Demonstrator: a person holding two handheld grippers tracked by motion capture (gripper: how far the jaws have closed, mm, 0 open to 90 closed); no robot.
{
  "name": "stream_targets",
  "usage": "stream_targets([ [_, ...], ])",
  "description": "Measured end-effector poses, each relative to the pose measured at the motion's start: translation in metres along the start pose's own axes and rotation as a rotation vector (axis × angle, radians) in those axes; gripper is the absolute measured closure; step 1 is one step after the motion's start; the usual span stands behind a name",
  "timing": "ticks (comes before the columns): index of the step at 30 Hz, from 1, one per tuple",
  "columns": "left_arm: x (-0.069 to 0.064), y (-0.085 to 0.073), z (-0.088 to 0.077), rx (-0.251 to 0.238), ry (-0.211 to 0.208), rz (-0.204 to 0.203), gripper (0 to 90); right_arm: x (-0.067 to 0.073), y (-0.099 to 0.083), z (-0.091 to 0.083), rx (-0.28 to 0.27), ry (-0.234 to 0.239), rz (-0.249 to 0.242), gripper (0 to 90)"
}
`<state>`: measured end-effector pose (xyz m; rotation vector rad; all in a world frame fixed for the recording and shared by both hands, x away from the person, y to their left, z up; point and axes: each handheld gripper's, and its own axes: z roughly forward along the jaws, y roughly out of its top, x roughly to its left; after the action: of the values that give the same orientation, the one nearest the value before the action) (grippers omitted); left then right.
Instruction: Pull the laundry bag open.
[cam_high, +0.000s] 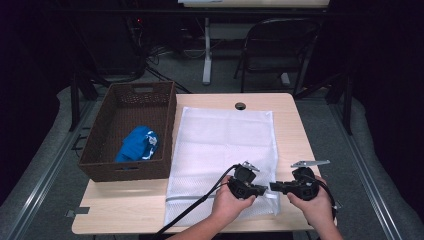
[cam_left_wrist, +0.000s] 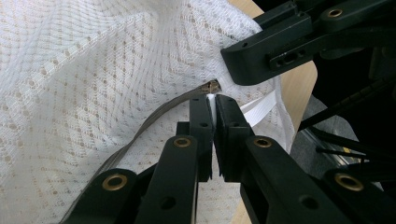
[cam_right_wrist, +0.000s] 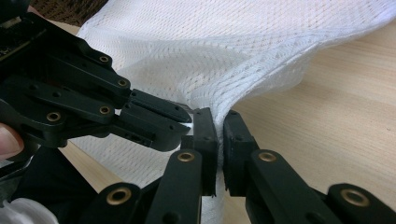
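White mesh laundry bag (cam_high: 220, 145), flat on table (cam_high: 125, 205), zippered near edge pinched up

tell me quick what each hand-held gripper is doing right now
Left hand-held gripper: shut on the mesh laundry bag, by its zipper end.
Right hand-held gripper: shut on the same mesh laundry bag's edge.

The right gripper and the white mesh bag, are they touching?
Touching. The right gripper view shows the right gripper with its fingers shut on a fold of the white mesh bag.
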<state>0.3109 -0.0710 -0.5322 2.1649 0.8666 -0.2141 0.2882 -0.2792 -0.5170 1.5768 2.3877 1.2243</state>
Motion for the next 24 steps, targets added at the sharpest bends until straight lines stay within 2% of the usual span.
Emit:
stream_targets([
  [19, 0.0005, -0.0012, 0.0001, 0.005, 0.005, -0.014, 87.1, 0.0024, -0.0001, 0.0002, 0.006, -0.007, -0.021, 87.2],
  [20, 0.0001, -0.0014, 0.0001, 0.010, 0.022, -0.014, 87.1, 0.0028, -0.0002, 0.0001, 0.008, -0.010, -0.023, 87.3],
  [21, 0.0008, -0.0024, -0.0002, 0.016, 0.048, 0.008, 87.1, 0.0026, -0.0002, -0.0019, 0.005, -0.025, -0.031, 87.4],
  [22, 0.0026, -0.0043, -0.0007, 0.010, 0.058, 0.001, 87.1, 0.0017, 0.0000, -0.0044, 0.002, -0.028, -0.027, 87.4],
  [23, 0.0050, -0.0060, -0.0017, 0.003, 0.027, -0.039, 87.1, 0.0004, 0.0004, -0.0069, 0.001, -0.024, -0.020, 87.4],
  [24, 0.0072, -0.0066, -0.0028, 0.002, -0.005, -0.060, 87.1, 0.0004, 0.0004, -0.0069, 0.001, -0.024, -0.020, 87.4],
])
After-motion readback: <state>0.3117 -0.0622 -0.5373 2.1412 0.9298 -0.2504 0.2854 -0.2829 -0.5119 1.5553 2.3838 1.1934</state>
